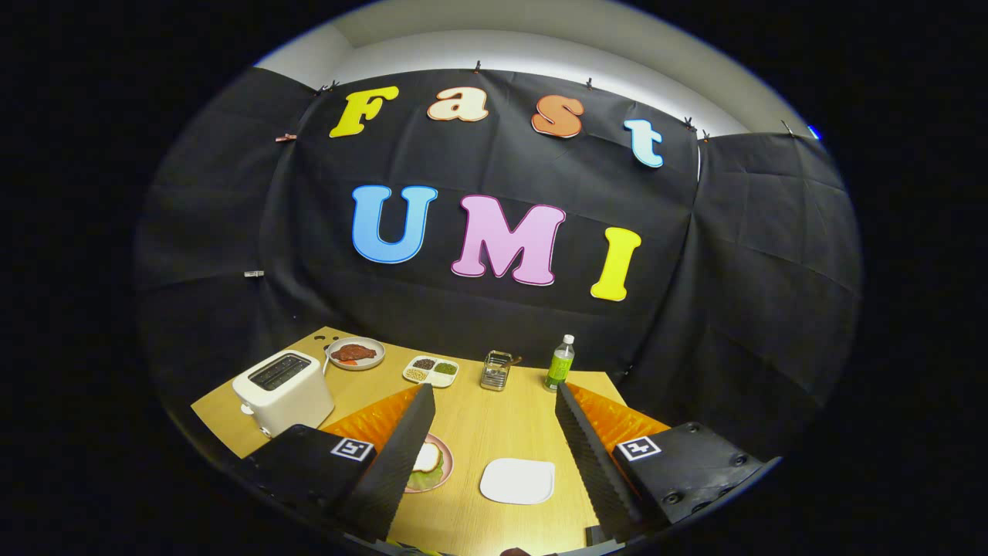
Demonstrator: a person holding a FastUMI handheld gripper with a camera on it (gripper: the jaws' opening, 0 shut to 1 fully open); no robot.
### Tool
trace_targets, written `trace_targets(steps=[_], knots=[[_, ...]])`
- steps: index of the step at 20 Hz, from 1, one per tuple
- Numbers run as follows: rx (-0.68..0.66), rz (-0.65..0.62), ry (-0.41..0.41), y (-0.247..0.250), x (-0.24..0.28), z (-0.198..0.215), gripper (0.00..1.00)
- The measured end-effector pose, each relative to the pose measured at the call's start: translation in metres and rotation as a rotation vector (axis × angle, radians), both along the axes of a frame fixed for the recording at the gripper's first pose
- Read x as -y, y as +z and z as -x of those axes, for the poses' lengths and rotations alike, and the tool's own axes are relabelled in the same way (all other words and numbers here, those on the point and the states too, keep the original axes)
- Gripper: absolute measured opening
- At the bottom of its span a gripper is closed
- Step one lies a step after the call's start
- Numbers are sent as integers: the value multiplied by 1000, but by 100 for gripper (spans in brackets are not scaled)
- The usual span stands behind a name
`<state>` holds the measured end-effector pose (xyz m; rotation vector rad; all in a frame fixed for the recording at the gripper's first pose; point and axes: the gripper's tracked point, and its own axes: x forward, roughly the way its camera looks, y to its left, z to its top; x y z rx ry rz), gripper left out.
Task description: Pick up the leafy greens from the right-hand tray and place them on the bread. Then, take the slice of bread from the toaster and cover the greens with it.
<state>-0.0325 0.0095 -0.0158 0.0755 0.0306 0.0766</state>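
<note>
- My jaws (494, 432) stand spread wide and released, nothing between them; they hang above the near part of the wooden surface (494, 417), pointing toward 12 o'clock.
- Fingers (401, 455): 2 dark ribbed pads with orange backing, 1 on each side.
- White tray (517, 480): lies between the pads, just ahead of them, slightly toward the right pad. It looks bare, so I judge the greens are already off it.
- Pink plate (440, 463): at roughly 10 o'clock from the jaw gap, partly hidden behind the left pad. On it a pale bread slice (426, 457) with leafy greens (428, 477) showing at its near edge. Whether the greens lie over or under that slice I cannot tell; the pad hides most of it.
- Toaster (284, 390): white, at about 10 o'clock, beyond the left pad, well apart from the plate. Its long slot runs roughly from 8 to 2 o'clock. I cannot make out a slice inside the dark slot.
- Judgement: step 1 appears done; step 2 (slice from toaster) is not yet done.
- Key relation: the toaster lies forward-left of the jaws, so the coming move likely calls for swinging toward 10 o'clock and lining the pads across the slot's long axis.
- Far side, not needed: plate of red food (356, 354), divided dish (431, 371), metal holder (495, 370), green bottle (560, 363).
</note>
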Motion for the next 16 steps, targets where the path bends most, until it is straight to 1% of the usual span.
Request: trace_targets(steps=[5,8,11,16], knots=[[11,6,17,-2,9,-8,98],[10,23,42,-6,9,-11,98],[21,29,57,0,13,-13,98],[33,26,60,2,10,-16,98]])
